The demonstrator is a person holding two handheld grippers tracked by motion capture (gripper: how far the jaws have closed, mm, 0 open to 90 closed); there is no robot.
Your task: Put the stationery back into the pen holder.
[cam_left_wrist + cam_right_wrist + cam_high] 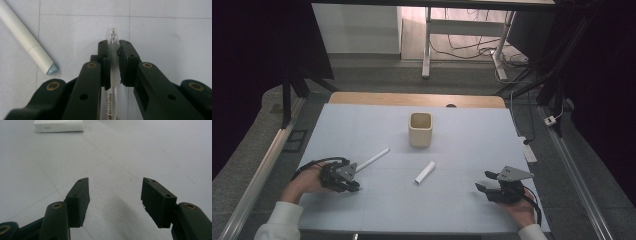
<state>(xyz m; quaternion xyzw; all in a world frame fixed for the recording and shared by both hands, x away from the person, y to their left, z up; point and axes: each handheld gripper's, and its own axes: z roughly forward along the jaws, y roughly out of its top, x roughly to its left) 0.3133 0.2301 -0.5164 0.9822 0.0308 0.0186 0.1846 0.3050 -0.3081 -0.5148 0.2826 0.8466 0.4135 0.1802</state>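
Left tool (114,53) clamped on clear pen (113,37)

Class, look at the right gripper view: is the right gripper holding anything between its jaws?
No: the right gripper stands open, with only bare table between its jaws.

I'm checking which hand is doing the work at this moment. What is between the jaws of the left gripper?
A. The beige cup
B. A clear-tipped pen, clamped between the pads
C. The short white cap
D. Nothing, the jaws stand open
B: in the left gripper view the left gripper has its pads pressed on the pen, whose clear tip sticks out past them.
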